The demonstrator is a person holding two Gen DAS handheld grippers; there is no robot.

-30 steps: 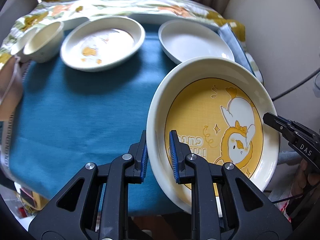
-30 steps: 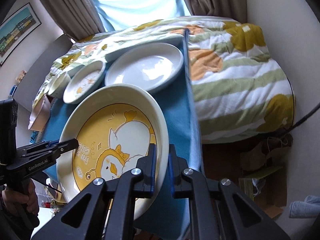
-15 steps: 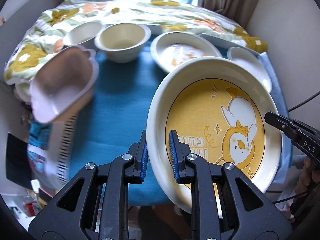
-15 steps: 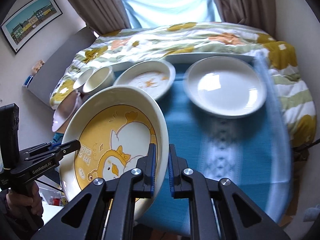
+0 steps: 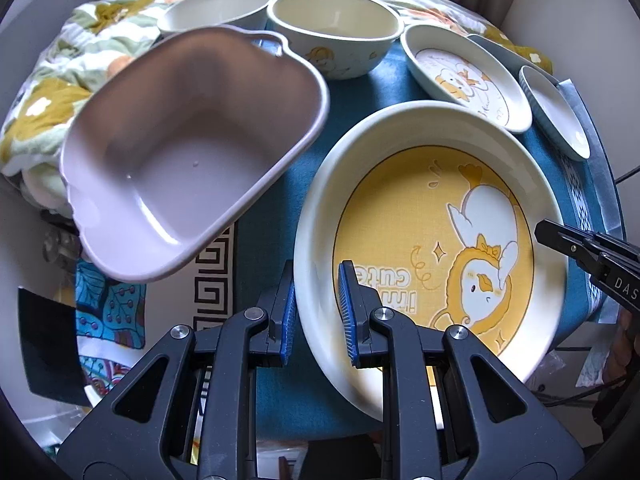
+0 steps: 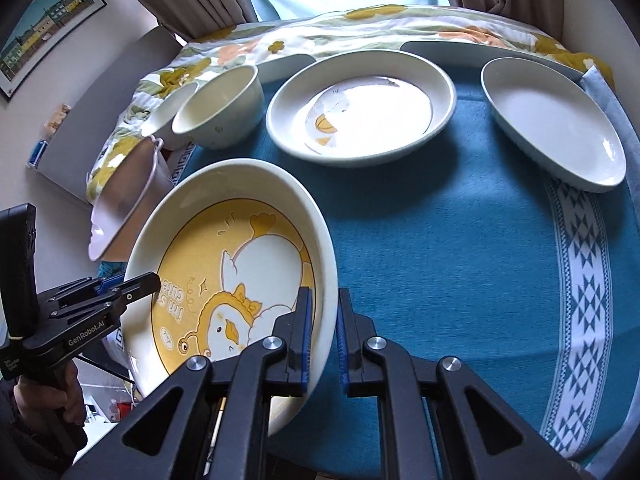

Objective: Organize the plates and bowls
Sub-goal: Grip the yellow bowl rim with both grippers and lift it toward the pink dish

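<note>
Both tools clamp the yellow duck plate, held tilted above the worktop's near edge.

The left tool (image 5: pixel 316 312) pinches the yellow duck plate (image 5: pixel 432 236) at its left rim, one pad inside, one outside; the right tool (image 6: pixel 322 332) grips the opposite rim the same way. The plate is round with no long axis, its face tipped up toward the cameras, and its duck picture stands on its head in the left wrist view. Just left of it sits a pink basin (image 5: pixel 188 152), tilted. Beyond, on the blue cloth (image 6: pixel 460 240): two cream bowls (image 6: pixel 220 108), a duck-print plate (image 6: pixel 360 104) and a plain white plate (image 6: pixel 556 124), apart from one another.
</note>
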